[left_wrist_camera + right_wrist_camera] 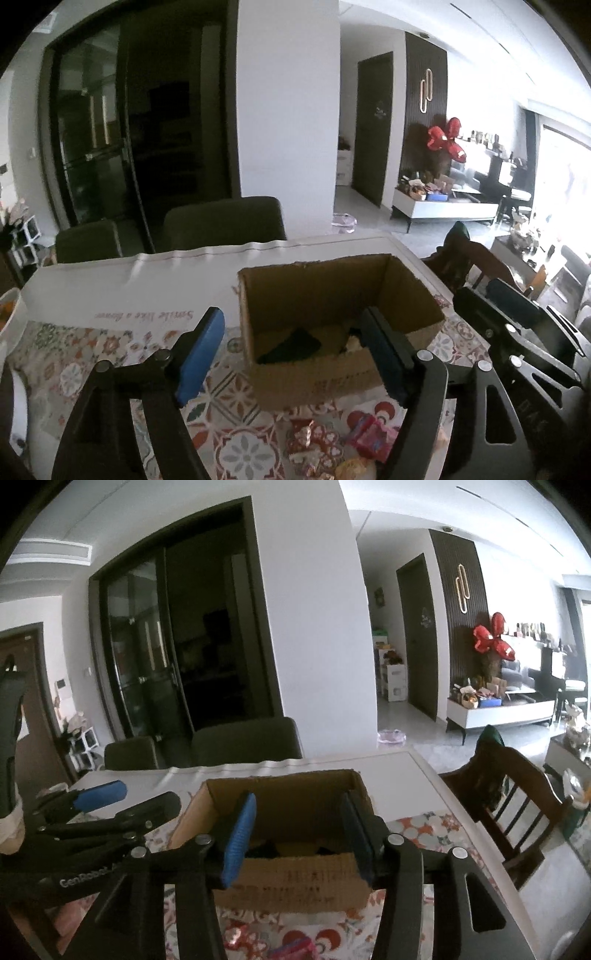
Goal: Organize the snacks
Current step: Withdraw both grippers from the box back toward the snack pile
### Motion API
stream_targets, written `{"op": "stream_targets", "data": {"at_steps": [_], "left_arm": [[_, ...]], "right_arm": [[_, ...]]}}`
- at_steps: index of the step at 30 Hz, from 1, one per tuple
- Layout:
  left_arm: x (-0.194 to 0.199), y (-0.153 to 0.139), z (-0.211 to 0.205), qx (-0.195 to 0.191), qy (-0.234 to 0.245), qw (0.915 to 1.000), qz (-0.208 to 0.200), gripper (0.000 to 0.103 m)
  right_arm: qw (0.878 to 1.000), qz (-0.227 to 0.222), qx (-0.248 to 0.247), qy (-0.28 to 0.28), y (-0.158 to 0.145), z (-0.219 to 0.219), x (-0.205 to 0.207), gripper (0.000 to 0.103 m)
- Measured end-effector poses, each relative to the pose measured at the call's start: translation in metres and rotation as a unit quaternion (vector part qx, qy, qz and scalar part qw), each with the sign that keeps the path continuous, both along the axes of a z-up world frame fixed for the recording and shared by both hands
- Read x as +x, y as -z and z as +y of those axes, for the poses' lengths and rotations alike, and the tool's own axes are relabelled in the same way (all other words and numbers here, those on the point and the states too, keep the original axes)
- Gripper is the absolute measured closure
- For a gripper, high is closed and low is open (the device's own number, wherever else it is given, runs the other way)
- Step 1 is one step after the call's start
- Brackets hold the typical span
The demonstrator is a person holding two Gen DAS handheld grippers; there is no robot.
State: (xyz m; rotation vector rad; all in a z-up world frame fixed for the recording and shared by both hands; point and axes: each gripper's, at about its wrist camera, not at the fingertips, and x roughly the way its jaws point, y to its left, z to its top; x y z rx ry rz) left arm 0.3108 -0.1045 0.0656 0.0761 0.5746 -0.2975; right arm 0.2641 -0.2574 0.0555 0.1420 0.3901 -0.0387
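An open cardboard box (pixel 332 380) stands on the patterned tablecloth (pixel 92 369); it also shows in the right wrist view (pixel 295 886). A dark packet (pixel 291 345) and other snacks lie inside it. Loose snacks lie in front of the box: a red-and-white wrapped one (pixel 314 443) and a pink packet (pixel 373 437). My left gripper (pixel 291 354) is open and empty, held just in front of the box. My right gripper (pixel 299 834) is open and empty, over the box's near wall. The right gripper (pixel 517 332) shows at the right of the left wrist view.
Two dark chairs (pixel 221 221) stand behind the table's far edge. A wooden chair (pixel 517 805) stands at the right. A white bowl (pixel 9 314) sits at the table's left edge. The left gripper (pixel 103 805) shows at the left of the right wrist view.
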Motion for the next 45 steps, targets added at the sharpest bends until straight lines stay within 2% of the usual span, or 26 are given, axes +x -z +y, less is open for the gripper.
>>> {"op": "stream_targets", "data": {"at_steps": [11,16,25,37,45], "left_arm": [[-0.057,0.008,0.009,0.013,-0.012,0.9998,-0.012,0.027],[-0.076,0.019,0.013,0.013,-0.018,0.9998,0.000,0.027],[-0.105,0.054,0.016,0.023,-0.024,0.9987,0.039,0.027],[-0.126,0.111,0.013,0.045,-0.019,0.9927,0.110,0.027],[-0.133,0.143,0.012,0.040,-0.011,0.9866,0.158,0.027]], "right_arm": [[1.000,-0.001,0.006,0.005,0.010,0.004,-0.053,0.053],[1.000,0.007,0.011,0.006,0.019,0.003,-0.072,0.053],[0.999,0.033,0.027,0.005,0.043,-0.001,-0.094,0.053],[0.993,0.113,0.035,-0.003,0.095,0.004,-0.108,0.053],[0.985,0.166,0.039,-0.017,0.128,0.010,-0.112,0.053]]}}
